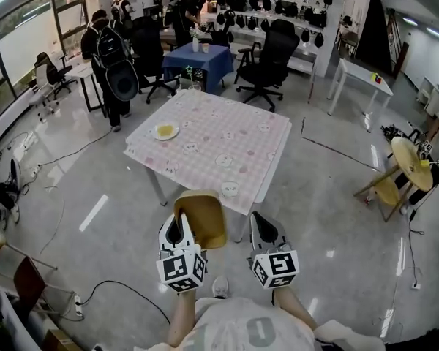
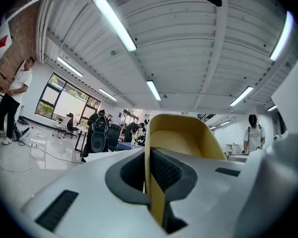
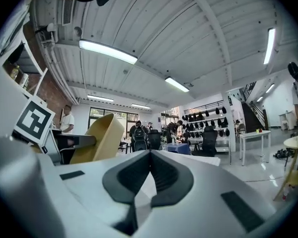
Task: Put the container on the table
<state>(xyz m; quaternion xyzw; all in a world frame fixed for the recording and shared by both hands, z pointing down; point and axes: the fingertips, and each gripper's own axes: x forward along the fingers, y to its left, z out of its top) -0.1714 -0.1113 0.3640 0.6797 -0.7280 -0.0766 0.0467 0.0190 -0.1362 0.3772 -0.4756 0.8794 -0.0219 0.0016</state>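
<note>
A tan-yellow plastic container [image 1: 203, 218] hangs in the air just short of the near edge of the table [image 1: 249, 148], which has a pink checked cloth. My left gripper [image 1: 181, 230] is shut on the container's wall; in the left gripper view the yellow wall [image 2: 184, 138] stands pinched between the jaws of the left gripper [image 2: 151, 182]. My right gripper [image 1: 265, 232] is beside it on the right, shut with nothing held. The right gripper view shows the right gripper [image 3: 150, 175] with its pads together and the container [image 3: 97, 138] off to the left.
On the cloth lie a white plate with something yellow [image 1: 165, 131] at the left and a small white cup [image 1: 229, 189] near the front edge. Office chairs [image 1: 271, 57], a blue-covered table [image 1: 201, 61] and people [image 1: 110, 57] stand beyond. A cable [image 1: 124, 291] runs over the floor.
</note>
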